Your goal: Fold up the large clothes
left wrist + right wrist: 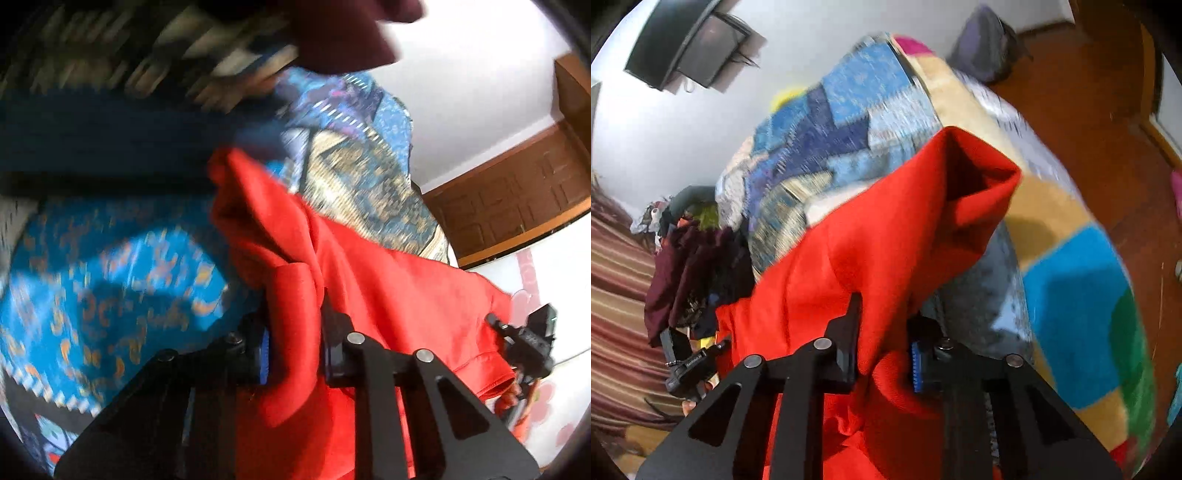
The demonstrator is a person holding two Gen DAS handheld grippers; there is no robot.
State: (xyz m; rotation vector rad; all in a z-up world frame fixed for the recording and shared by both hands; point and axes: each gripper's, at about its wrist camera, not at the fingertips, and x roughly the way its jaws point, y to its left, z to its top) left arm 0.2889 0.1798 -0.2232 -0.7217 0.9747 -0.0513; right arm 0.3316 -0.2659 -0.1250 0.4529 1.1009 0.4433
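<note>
While pinched in both grippers at once, held over the bed (pixel 1071 266) above its patchwork cover (pixel 110 280): red garment (pixel 369 280), bunched and creased. Left gripper (pixel 291 332) clamped on one fold of the red cloth, black fingers (pixel 251 347) drawn nearly together with fabric squeezed between them and spilling down past the frame. Right gripper (pixel 882 332) likewise closed on another fold of the same garment (pixel 886 229), blue ribbed pad just visible on one of its fingers (pixel 919 365), pressed against the cloth. Stretched between the two grips, slack red fabric, one loose corner standing up open like a pocket beyond the right gripper. Beyond the garment on the bed, a heap of dark clothes (pixel 698 266), maroon and patterned. Past the bed, white wall, wooden door (pixel 524 199) and reddish-brown floor (pixel 1082 122). Much of the cover blurred by motion; exact part of the garment being gripped impossible to tell.
</note>
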